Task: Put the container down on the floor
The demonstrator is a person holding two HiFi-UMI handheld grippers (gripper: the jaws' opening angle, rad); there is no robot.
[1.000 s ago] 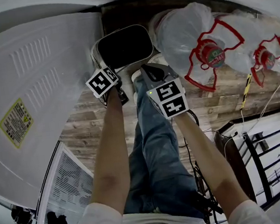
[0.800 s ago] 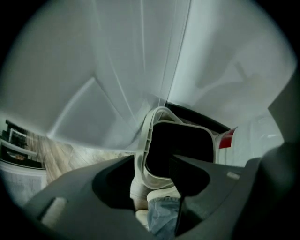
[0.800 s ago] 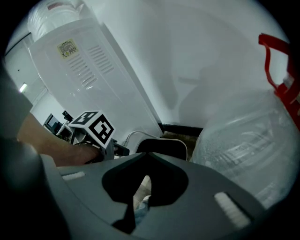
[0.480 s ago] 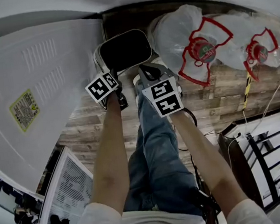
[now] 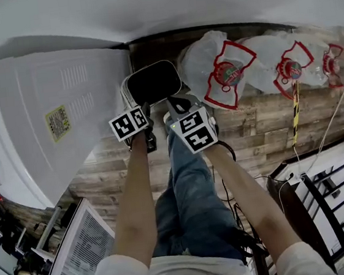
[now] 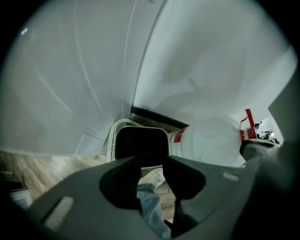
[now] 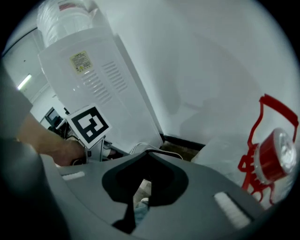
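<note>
The right gripper [image 5: 174, 102] has its jaws drawn together. Their tips meet on the near rim of the container [image 5: 151, 82], and only a thin slit remains lower down between the jaws.

The left gripper [image 5: 146, 113] has its jaws slightly apart and holds nothing. Only the person's shoe [image 6: 152, 177] and jeans leg [image 5: 190, 187] show through the gap. This gripper sits just beside the container's near-left edge, with no visible contact.

The container is a white bin with a dark interior, its opening facing up toward the head camera. It sits low over the wood-pattern floor [image 5: 251, 125]. Whether its base touches the floor cannot be determined.

- Left of the container: a white water dispenser [image 5: 52, 116], close alongside.
- Right of the container: plastic-wrapped water jugs [image 5: 217, 73] with red handles.
- Behind the container: the wall.
</note>
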